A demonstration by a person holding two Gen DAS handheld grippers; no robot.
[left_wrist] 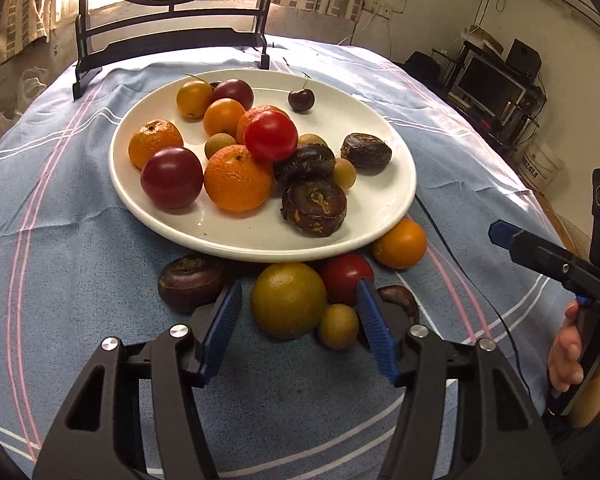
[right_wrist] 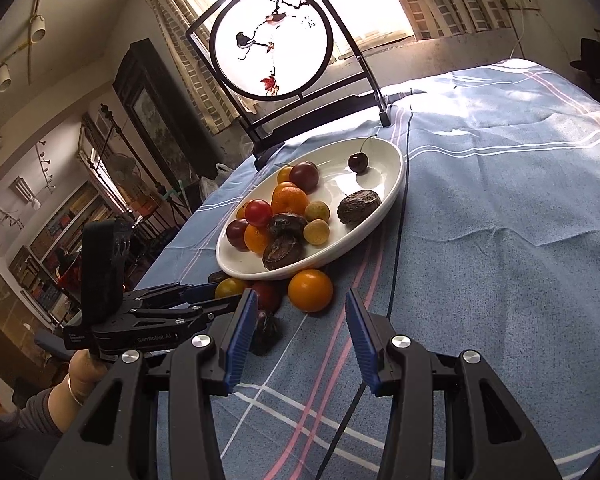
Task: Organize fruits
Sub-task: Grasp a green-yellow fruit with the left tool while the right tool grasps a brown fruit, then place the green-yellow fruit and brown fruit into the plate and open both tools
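Note:
A white plate (left_wrist: 380,216) on the blue cloth holds several fruits: oranges, red tomatoes, dark water chestnuts, small longans and a cherry (left_wrist: 301,100). Loose fruit lies on the cloth in front of the plate: a greenish-yellow fruit (left_wrist: 288,300), a longan (left_wrist: 337,326), a red tomato (left_wrist: 342,276), an orange fruit (left_wrist: 399,243) and a water chestnut (left_wrist: 188,282). My left gripper (left_wrist: 298,308) is open, its fingers on either side of the greenish-yellow fruit and longan. My right gripper (right_wrist: 300,320) is open and empty, just short of the orange fruit (right_wrist: 310,290).
A round painted screen on a black stand (right_wrist: 274,42) stands behind the plate (right_wrist: 380,200). A thin black cable (right_wrist: 396,248) runs across the cloth right of the plate. The table edge falls away on the left in the right wrist view.

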